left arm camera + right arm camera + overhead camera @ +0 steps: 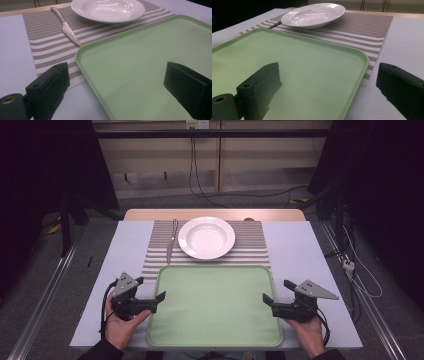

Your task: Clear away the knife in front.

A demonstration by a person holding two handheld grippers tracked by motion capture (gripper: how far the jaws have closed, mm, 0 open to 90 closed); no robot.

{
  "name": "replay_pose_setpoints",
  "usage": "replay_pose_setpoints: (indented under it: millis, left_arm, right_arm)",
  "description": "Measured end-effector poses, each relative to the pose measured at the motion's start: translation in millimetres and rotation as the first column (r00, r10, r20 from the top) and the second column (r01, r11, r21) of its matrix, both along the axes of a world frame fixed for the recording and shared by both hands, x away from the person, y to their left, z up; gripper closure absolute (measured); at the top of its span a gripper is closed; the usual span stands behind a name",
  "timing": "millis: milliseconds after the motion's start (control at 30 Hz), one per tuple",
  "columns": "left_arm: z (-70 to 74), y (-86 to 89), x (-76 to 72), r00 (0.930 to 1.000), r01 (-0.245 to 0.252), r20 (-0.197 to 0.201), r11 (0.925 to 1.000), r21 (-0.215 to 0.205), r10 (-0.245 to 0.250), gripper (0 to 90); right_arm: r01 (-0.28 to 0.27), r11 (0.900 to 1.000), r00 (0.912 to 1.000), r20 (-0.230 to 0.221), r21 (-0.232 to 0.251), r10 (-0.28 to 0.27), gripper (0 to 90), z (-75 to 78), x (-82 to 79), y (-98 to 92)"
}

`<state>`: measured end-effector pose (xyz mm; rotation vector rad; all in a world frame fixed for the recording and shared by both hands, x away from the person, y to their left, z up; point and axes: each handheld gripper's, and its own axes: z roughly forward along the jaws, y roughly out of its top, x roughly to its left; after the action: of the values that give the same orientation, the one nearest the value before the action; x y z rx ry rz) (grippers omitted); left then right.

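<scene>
The green tray [215, 305] lies on the near part of the worktop [295, 250], and it is the landmark here. At the tray's left edge, near its near-left corner, a hand [120, 327] holds the left tool [157, 300]. Its jaws stand wide apart and nothing is between them. In the left gripper view one jaw is over the tray's floor and the other is outside the rim, over the worktop and the corner of the mat.

At the tray's right edge, the other hand [310, 332] holds the right tool [267, 302]. Its jaws are also apart and empty. In the right gripper view one jaw is over the tray and the other is outside the rim. If the jaws touch the tray, I cannot tell.

Behind the tray lies a striped placemat [250, 245]; the tray's far edge covers the mat's near edge. On the mat, behind the tray's middle, stands a white deep plate [206, 237]. Just left of the plate lies a table knife [171, 242], its blade pointing toward the tray.
</scene>
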<state>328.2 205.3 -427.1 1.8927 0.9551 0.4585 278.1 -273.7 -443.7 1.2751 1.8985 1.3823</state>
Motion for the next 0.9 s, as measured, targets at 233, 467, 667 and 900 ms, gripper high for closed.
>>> replay_pose_setpoints:
  millis: [233,467,667,900]
  left_arm:
    - [-0.6,-3.3,2.6,0.9996,0.015,-0.022,0.9998,0.010,-0.015,6.9]
    - [6.4,-3.7,11.3,0.9994,0.013,-0.031,0.9997,0.019,-0.012,6.5]
    - [13.6,-5.8,22.3,0.9990,0.024,-0.038,0.9991,0.035,-0.023,6.8]
    - [17.6,-12.7,36.0,0.9978,0.038,-0.056,0.9984,0.042,-0.036,5.7]
  right_arm:
    - [0.000,1.000,1.0000,-0.006,0.000,0.000,5.4,-0.6,0.5,-0.2]
    - [0.003,1.000,0.9999,-0.016,0.009,-0.003,5.4,-1.6,1.2,-1.3]
    - [0.005,1.000,0.9997,-0.025,0.008,-0.005,5.2,-2.5,1.7,-1.5]
    - [-0.002,1.000,0.9996,-0.026,0.002,0.002,5.3,-2.6,1.9,-0.5]
